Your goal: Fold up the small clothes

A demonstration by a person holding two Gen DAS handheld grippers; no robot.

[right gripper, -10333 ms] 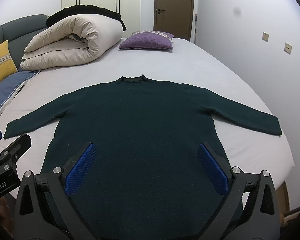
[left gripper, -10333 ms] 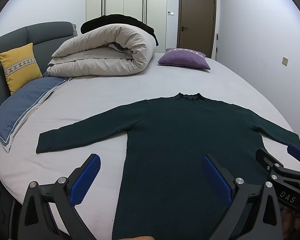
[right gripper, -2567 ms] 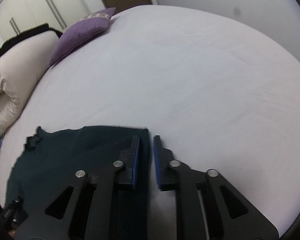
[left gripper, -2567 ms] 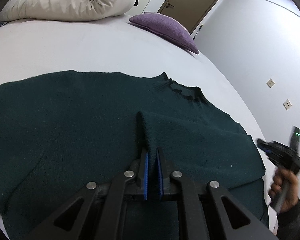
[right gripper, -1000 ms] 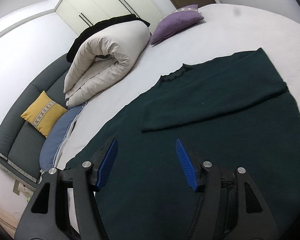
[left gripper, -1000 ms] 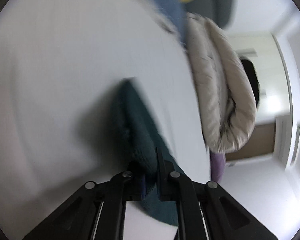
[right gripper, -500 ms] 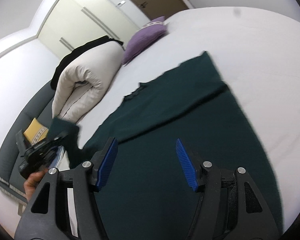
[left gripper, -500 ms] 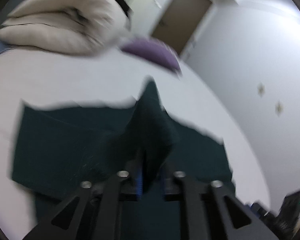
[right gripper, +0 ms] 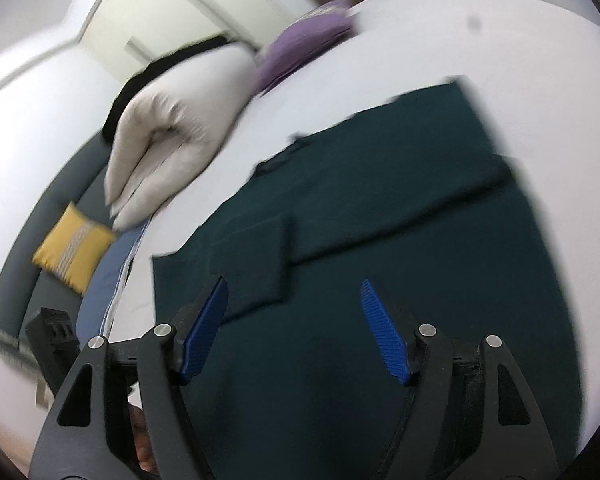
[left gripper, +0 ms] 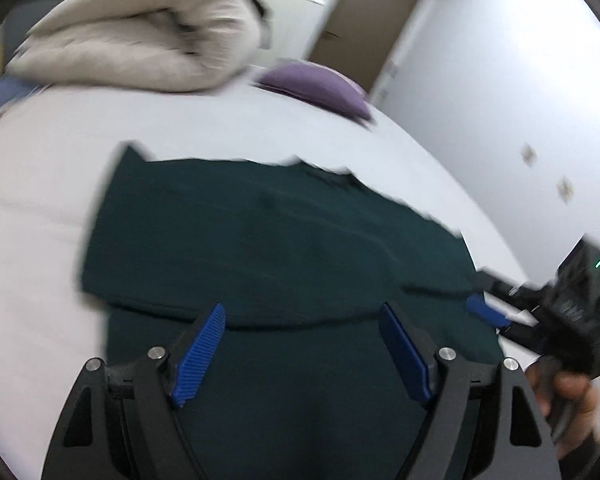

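Note:
A dark green sweater [left gripper: 284, 240] lies flat on the white bed [left gripper: 52, 136], both sleeves folded across its chest. My left gripper [left gripper: 302, 354] hovers over the sweater's lower half, its jaws opening, with nothing between the blue pads. In the right wrist view the same sweater [right gripper: 400, 240] shows the left sleeve end [right gripper: 256, 264] lying over the body. My right gripper [right gripper: 294, 330] hangs above the hem area, its jaws opening and empty. The right gripper [left gripper: 488, 314] also shows at the sweater's right edge in the left wrist view, held by a hand [left gripper: 572, 396].
A rolled beige duvet [left gripper: 148, 36] and a purple pillow [left gripper: 320, 88] lie at the head of the bed. A yellow cushion [right gripper: 74, 254] and a blue pillow [right gripper: 112, 280] rest by the grey headboard. A wall [left gripper: 520, 80] with sockets runs along the right.
My left gripper carried the left sleeve over the sweater's body, let it go and opened wide. My right gripper shifted over the sweater and opened a little more.

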